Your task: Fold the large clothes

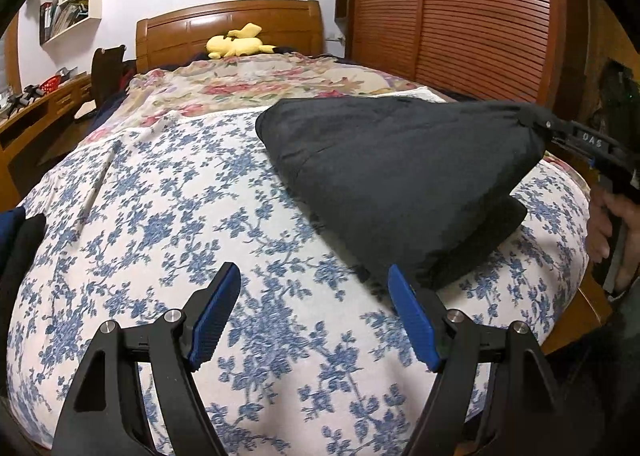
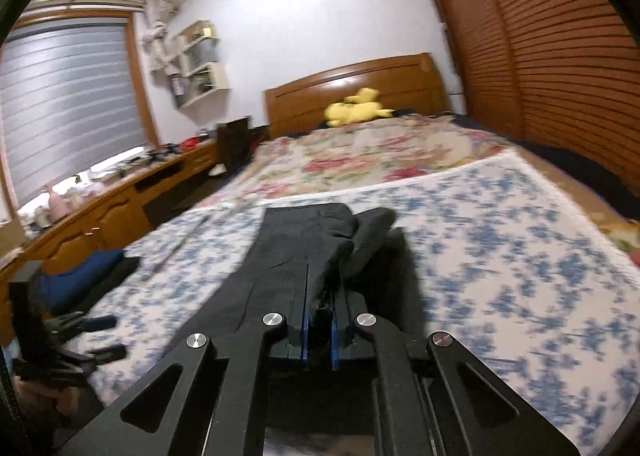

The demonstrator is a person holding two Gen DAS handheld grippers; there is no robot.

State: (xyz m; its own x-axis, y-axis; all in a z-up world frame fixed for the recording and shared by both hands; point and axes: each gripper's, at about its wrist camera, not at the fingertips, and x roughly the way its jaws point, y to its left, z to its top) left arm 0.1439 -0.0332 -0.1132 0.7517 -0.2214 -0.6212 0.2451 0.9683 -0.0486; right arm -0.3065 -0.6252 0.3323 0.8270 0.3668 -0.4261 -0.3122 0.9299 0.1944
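the left gripper (image 1: 314,310) is seen at 6 o'clock in the left wrist view, its jaws spread wide with nothing between them; the blue pads (image 1: 214,316) are held just above the blue-flowered sheet (image 1: 168,215), and the pad on the 3 o'clock side lies just beside the near edge of the black garment (image 1: 400,175), though contact cannot be told. in the right wrist view the right gripper (image 2: 320,320) is found at 6 o'clock, its jaws drawn almost together and clamped on a bunched edge of the black garment (image 2: 304,252). from the left wrist view the same gripper (image 1: 560,131) is seen at 3 o'clock, with a corner of the cloth pinched and raised off the bed, so that the garment hangs tent-like down to the sheet, where its lower part rests in a folded layer.

at 9 o'clock in the right wrist view a dark blue piece of clothing (image 2: 84,276) is laid at the sheet's edge, near the other gripper's handle.

farther off, toward 12 o'clock, a red-flowered cover (image 1: 256,83) is spread over the bed, and a yellow plush toy (image 1: 236,43) is propped against the wooden headboard (image 1: 224,23). at 10 o'clock a white wall shelf (image 1: 76,7) is filled with books and folders, a clear bin set on top; its contents cannot be made out. on the desk (image 1: 48,99) at 9 o'clock a red basket (image 1: 52,84) is placed. the slatted wardrobe door (image 1: 480,15) is seen at 2 o'clock.
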